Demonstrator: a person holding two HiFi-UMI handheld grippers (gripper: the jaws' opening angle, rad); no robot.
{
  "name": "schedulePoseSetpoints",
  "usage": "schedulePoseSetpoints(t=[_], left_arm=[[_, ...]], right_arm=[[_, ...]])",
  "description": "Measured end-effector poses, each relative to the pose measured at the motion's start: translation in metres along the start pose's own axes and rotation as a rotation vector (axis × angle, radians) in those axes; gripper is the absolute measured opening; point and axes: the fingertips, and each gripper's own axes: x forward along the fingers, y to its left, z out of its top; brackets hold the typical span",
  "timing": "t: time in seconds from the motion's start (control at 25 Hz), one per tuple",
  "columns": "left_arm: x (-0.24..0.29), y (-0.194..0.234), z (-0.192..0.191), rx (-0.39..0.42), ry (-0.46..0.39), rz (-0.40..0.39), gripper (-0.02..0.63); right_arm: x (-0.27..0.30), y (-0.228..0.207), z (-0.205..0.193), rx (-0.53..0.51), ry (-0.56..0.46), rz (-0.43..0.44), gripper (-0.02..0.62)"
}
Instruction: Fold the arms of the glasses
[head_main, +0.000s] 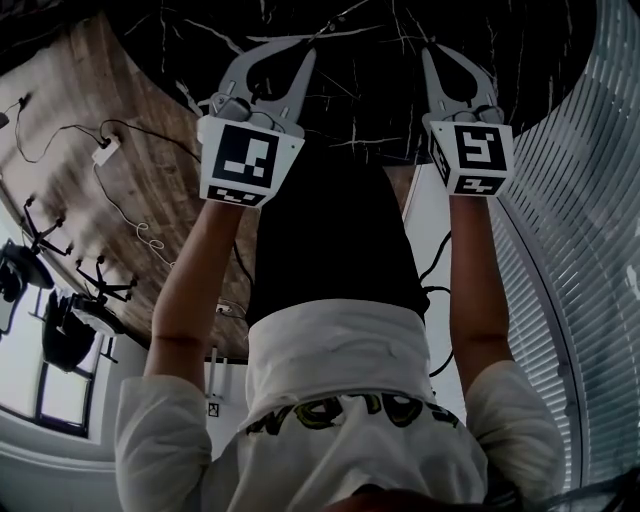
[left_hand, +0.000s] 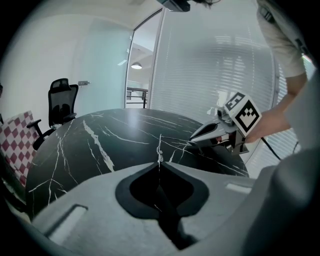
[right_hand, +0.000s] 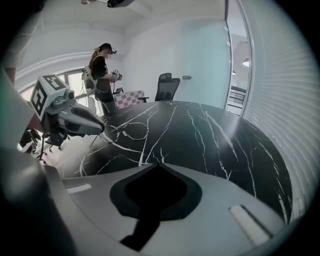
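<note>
Counter: a round black marble-look counter with white veins fills the space ahead of you, with both your claws held over its near side.
Window wall: white slatted blinds curve past on your right.
Floor: pale wooden floor lies left of the counter, with a white cable and plug block on it.
You: your white short-sleeved shirt and both bare forearms reach toward the counter.
Bystander: a standing person in a dark top is beyond the far left of the counter.
Chairs: a black office chair stands at the far rim, and a red-and-white checked seat is near it.
Left claw: your left claw has its grey tips together with nothing between them, angled down at the counter top.
Right claw: your right claw is likewise closed and empty. From the left gripper view it slants down over the counter's right side.
Marker cubes: a black-and-white marker cube sits on the left claw and one on the right claw.
Glasses: you cannot pick them out in any view. Only white veins show on the counter top, so their place, their long axis and the way they point cannot be told.
</note>
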Motion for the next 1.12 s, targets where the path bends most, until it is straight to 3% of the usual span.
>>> schedulePoseSetpoints(t=[1.12], left_arm=[[0.000, -0.020, 0.001, -0.032, 0.001, -0.018, 0.006]], right_arm=[[0.003, 0.063, 0.022, -0.007, -0.057, 0.156, 0.002]])
